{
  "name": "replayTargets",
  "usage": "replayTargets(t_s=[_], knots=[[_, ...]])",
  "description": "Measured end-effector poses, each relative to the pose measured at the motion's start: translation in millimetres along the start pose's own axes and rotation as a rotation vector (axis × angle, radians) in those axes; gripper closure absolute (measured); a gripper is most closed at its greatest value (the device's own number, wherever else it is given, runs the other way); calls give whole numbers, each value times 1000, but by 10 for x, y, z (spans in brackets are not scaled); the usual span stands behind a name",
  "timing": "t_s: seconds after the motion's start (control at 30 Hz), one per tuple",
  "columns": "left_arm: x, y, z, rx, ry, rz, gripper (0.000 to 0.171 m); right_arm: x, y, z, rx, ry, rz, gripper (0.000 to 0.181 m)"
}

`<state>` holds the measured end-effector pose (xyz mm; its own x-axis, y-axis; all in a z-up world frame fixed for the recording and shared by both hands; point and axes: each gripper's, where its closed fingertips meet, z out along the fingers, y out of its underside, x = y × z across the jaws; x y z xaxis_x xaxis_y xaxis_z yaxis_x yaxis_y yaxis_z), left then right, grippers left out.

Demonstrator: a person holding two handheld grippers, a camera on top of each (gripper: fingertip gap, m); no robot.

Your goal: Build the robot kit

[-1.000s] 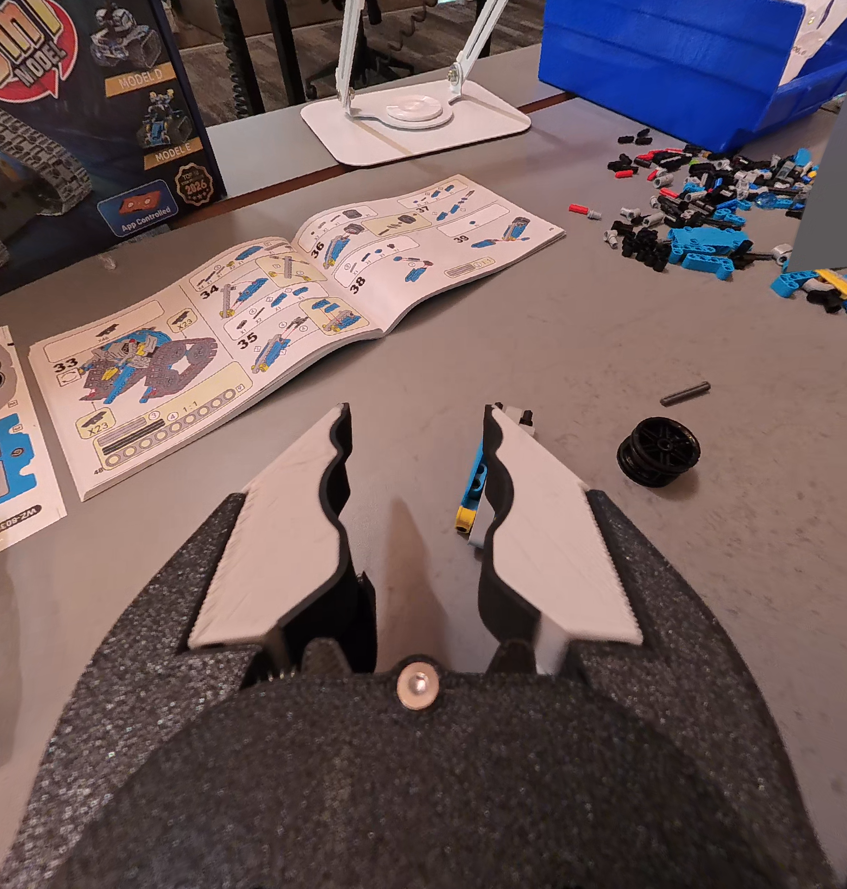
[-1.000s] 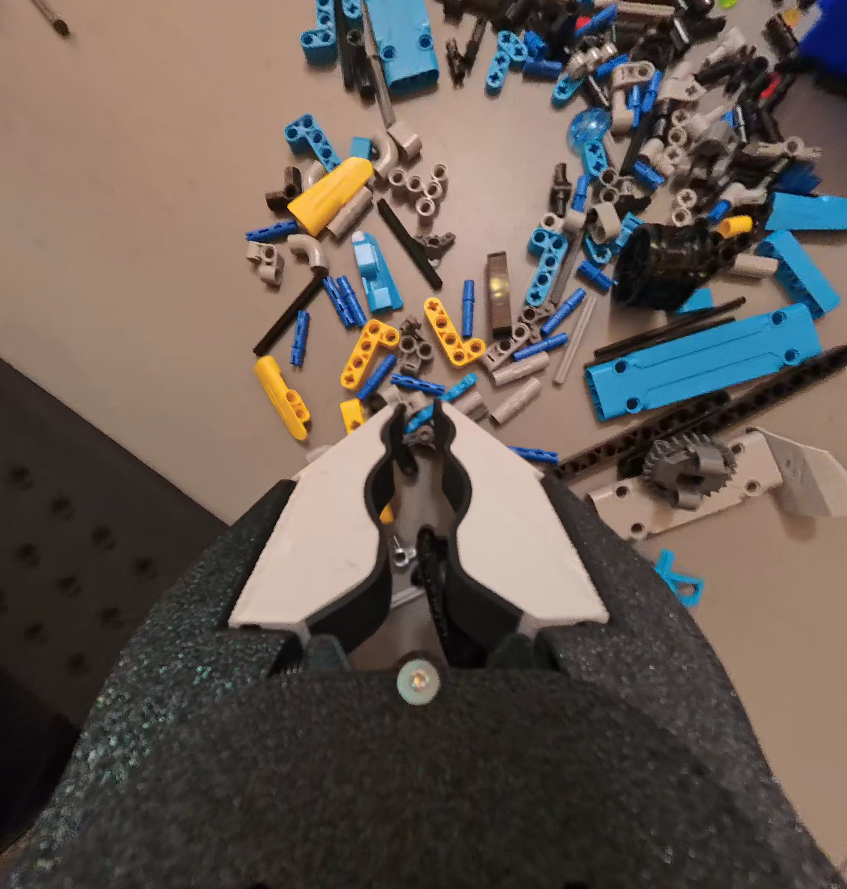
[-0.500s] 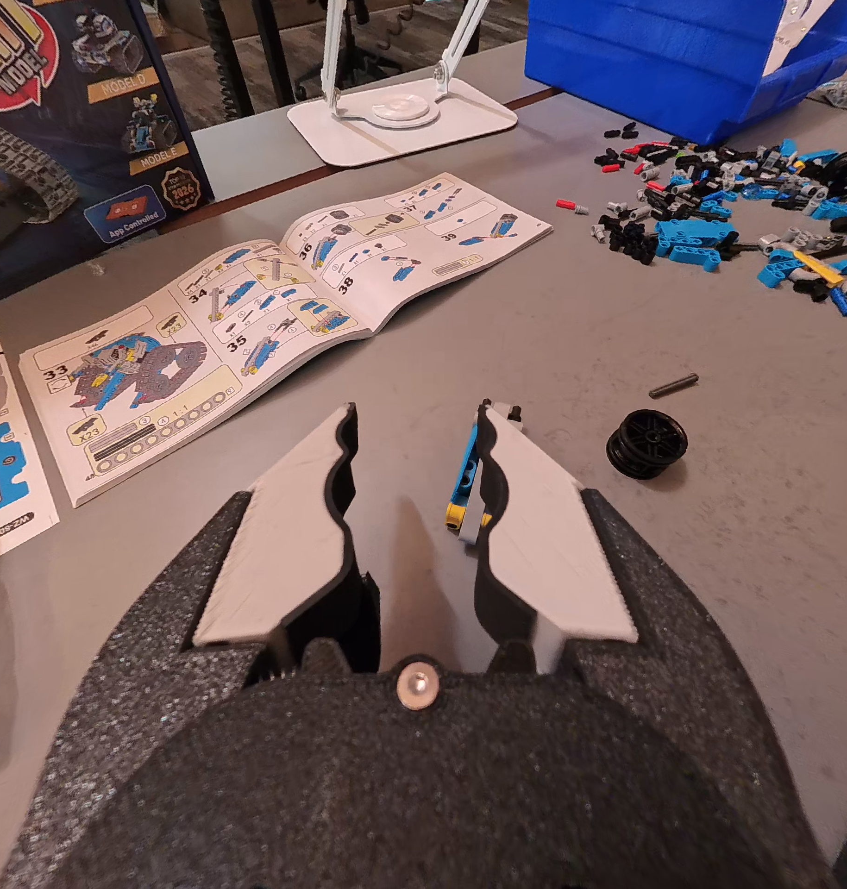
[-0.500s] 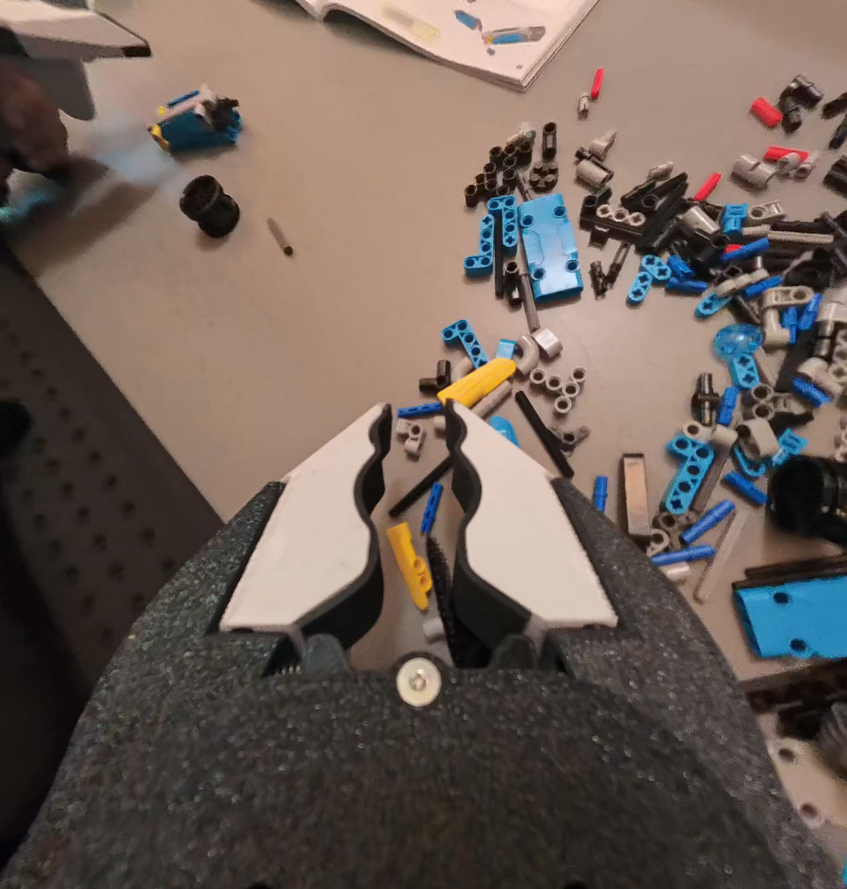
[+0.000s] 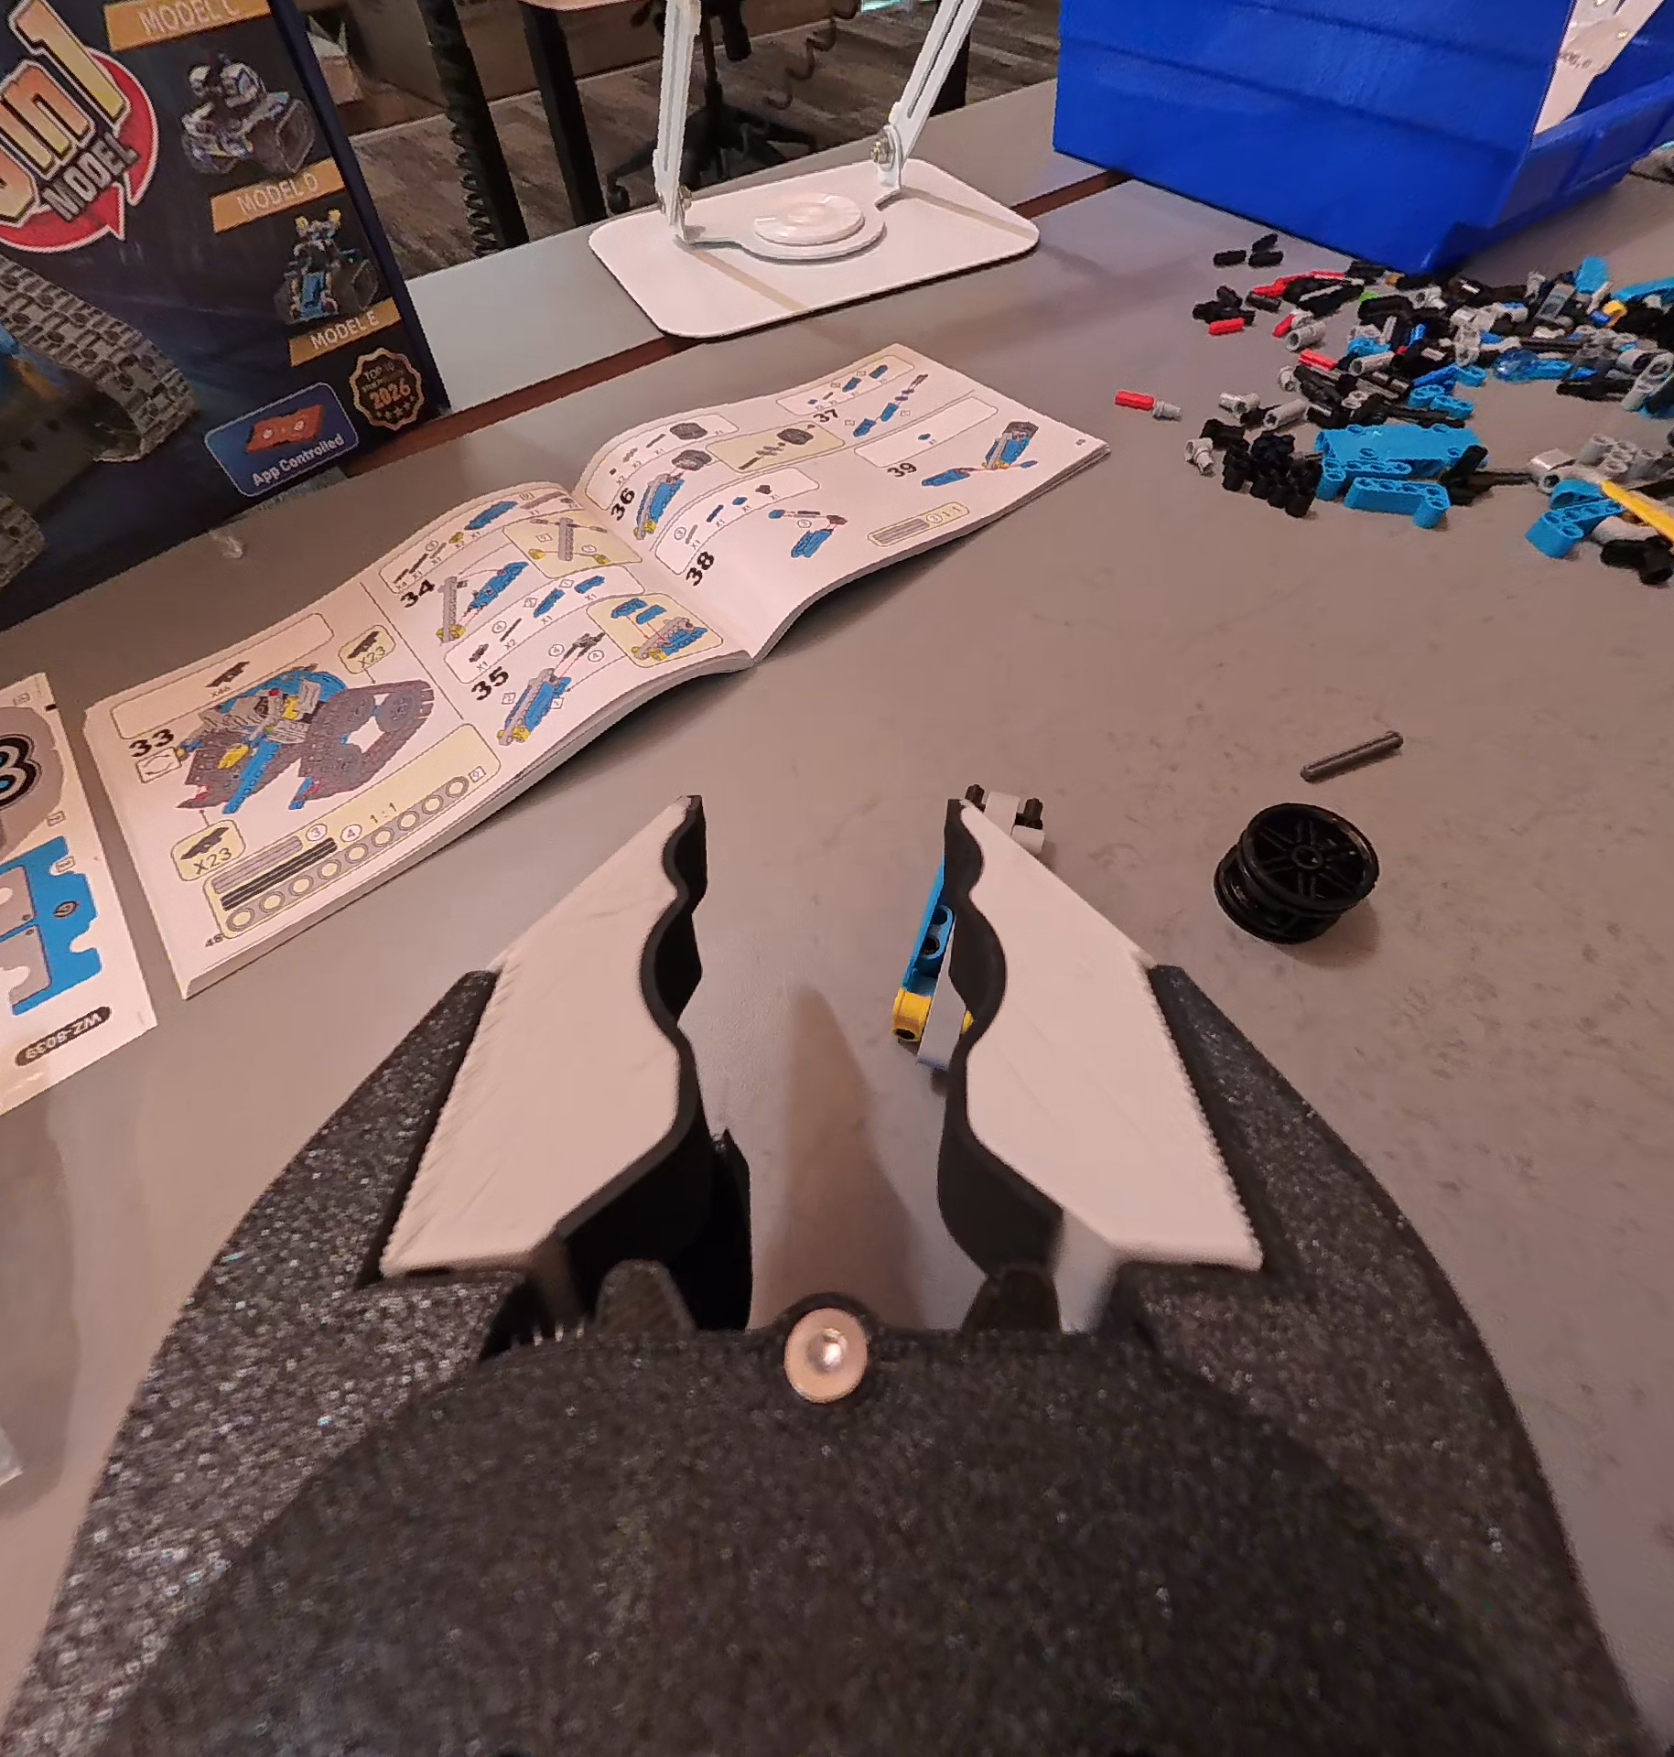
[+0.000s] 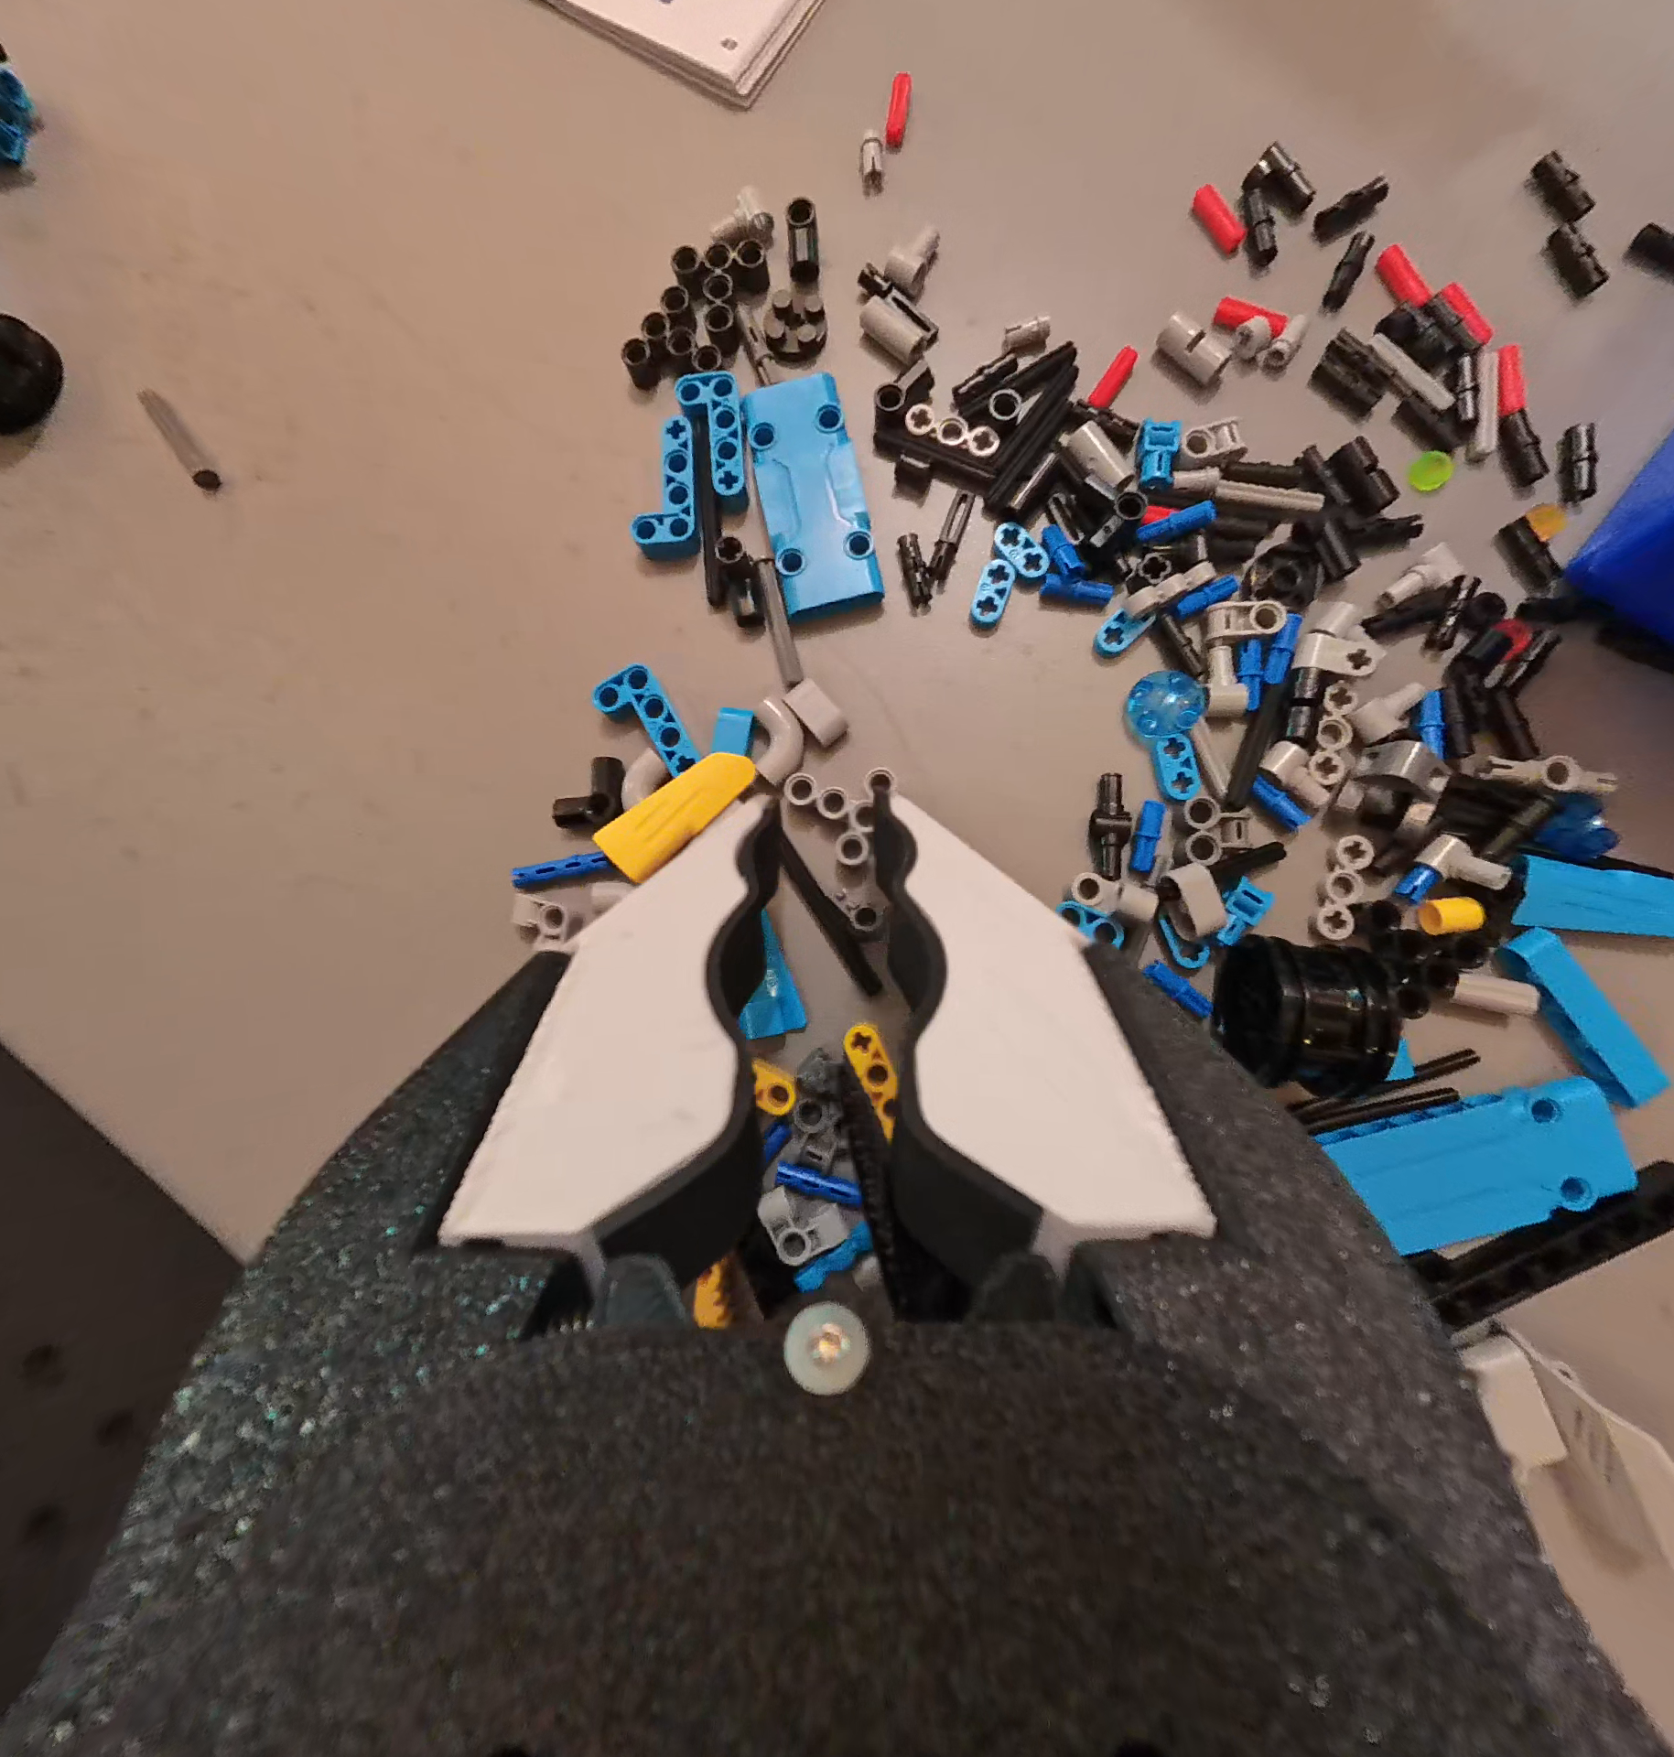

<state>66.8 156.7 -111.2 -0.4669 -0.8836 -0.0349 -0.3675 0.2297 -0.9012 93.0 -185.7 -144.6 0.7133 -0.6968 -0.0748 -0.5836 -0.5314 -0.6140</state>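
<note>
In the left wrist view my left gripper (image 5: 823,816) is open and empty, low over the grey table (image 5: 1051,666). A small blue, yellow and grey brick assembly (image 5: 930,936) lies on the table against the inside of its right finger (image 5: 1051,1027). A black wheel (image 5: 1294,884) and a dark axle pin (image 5: 1351,758) lie to the right. In the right wrist view my right gripper (image 6: 831,801) is narrowly open and empty above a spread of loose parts. A yellow curved panel (image 6: 676,818) lies by its left finger, and grey connectors (image 6: 837,808) and a black axle (image 6: 828,913) show between the jaws.
An open instruction booklet (image 5: 576,608), a sticker sheet (image 5: 24,856), the kit box (image 5: 148,238), a white stand base (image 5: 814,238) and a blue bin (image 5: 1337,114) ring the table. The parts pile (image 6: 1242,570) holds a blue panel (image 6: 818,494) and a black wheel (image 6: 1308,1008). The table edge (image 6: 101,1093) is at lower left. Spacing between my two grippers at the tips: around 35 centimetres. The dark axle pin (image 5: 1351,758) is about 15 centimetres from my left fingertips. Look for it in the right wrist view (image 6: 167,437) too.
The right gripper's jaws have parted a little and it has swung across the parts pile, lately to the right. The left gripper has barely moved.
</note>
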Motion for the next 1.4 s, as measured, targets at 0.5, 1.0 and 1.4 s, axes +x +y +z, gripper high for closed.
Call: replayTargets(t_s=[0.5,1.0,1.4], knots=[[-7,-2,-1,1,0,-4,121,152,382,-90,-92,89,29,181],[-6,6,8,-4,0,-4,121,546,307,-385,7,132,111,168],[-32,7,15,-6,-9,-8,122,265,8,-150,59,-24,105,171]])
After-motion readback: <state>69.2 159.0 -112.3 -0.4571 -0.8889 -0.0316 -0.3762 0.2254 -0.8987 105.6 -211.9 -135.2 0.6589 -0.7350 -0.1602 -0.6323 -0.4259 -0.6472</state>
